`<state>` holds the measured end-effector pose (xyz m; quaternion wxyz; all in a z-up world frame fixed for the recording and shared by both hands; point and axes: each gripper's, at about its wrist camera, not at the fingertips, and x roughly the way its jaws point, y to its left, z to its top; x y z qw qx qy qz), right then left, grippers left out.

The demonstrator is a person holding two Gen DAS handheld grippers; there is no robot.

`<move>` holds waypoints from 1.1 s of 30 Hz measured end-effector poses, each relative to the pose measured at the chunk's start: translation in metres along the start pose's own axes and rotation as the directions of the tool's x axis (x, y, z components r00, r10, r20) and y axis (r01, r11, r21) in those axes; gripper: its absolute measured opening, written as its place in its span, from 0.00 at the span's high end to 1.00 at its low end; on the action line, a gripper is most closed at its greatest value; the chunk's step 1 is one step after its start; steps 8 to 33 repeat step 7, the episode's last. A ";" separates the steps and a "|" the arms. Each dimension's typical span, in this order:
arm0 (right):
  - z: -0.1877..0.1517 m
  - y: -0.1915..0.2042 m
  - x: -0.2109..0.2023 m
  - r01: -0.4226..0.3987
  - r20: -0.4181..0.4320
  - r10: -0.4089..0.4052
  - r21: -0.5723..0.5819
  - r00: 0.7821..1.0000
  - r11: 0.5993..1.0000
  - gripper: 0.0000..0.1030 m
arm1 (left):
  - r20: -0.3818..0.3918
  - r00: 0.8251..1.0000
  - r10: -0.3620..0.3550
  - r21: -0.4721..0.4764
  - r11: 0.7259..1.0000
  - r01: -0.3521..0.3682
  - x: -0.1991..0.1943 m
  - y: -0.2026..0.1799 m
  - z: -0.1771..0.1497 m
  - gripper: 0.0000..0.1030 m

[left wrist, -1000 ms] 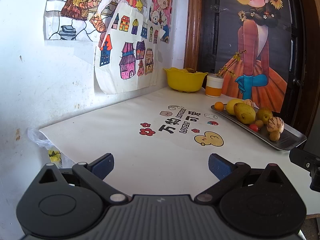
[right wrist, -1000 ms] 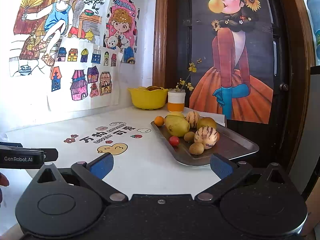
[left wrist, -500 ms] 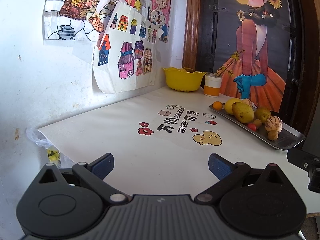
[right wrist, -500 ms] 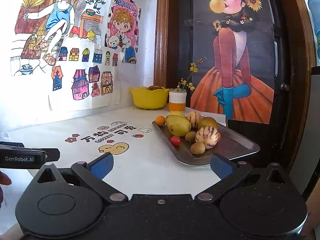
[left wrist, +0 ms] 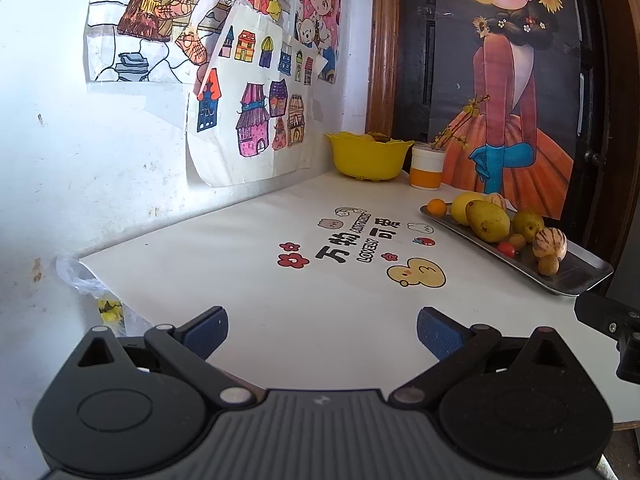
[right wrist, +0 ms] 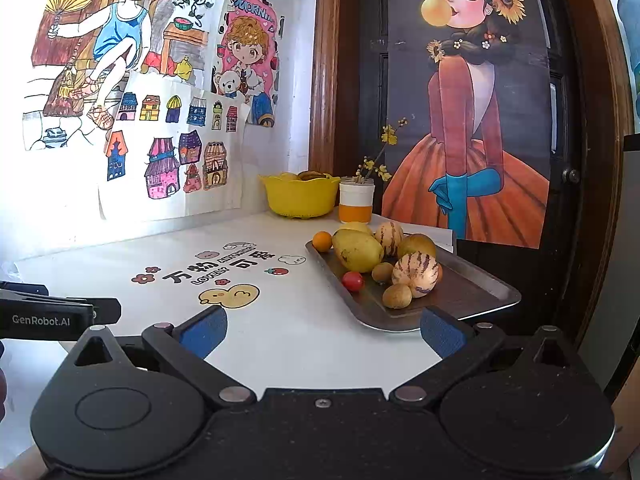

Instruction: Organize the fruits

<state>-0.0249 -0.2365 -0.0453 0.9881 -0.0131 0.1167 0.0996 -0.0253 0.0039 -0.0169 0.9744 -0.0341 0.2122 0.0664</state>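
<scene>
The fruits lie heaped on a rectangular grey metal tray (right wrist: 476, 284) at the right edge of the white tabletop (right wrist: 304, 336), about 1 o'clock from the right gripper (right wrist: 322, 330). On the tray: a large yellow-green mango (right wrist: 357, 250) at the far-left part, a small orange citrus fruit (right wrist: 322, 241) touching the tray's 11 o'clock corner, a red cherry tomato (right wrist: 352, 281) just beside the mango's near end, two cream purple-striped melons (right wrist: 415, 273) (right wrist: 389, 236), and two small brown round fruits (right wrist: 397, 295) (right wrist: 382, 271) at the front melon's 7 and 10 o'clock. A further yellow-green fruit (right wrist: 417, 245) sits behind the front melon.

At the tray's 11 o'clock, against the wall, stands a yellow scalloped plastic bowl (right wrist: 298, 195) with something inside, not identifiable. Touching or just beside it, at its 3 o'clock, is a white-and-orange cup (right wrist: 356, 200) holding yellow-flowered twigs.

The right gripper's blue-padded fingers are spread wide, holding nothing, with the near tray corner behind the right pad. The left gripper (left wrist: 322, 330) is likewise spread and empty above bare tabletop, the tray at its 2 o'clock, well apart. Printed cartoon decals (left wrist: 360, 240) mark the table centre.
</scene>
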 end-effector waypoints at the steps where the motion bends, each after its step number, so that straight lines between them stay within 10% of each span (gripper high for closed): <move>1: 0.000 0.000 0.000 0.001 -0.001 -0.001 0.001 1.000 1.000 0.01 | 0.000 1.000 0.001 0.002 1.000 -0.001 0.000 0.000 0.000 0.00; 33: 0.000 0.001 0.000 0.002 0.000 -0.002 0.000 1.000 1.000 0.01 | -0.001 1.000 0.000 0.005 1.000 0.000 0.000 0.000 0.000 0.00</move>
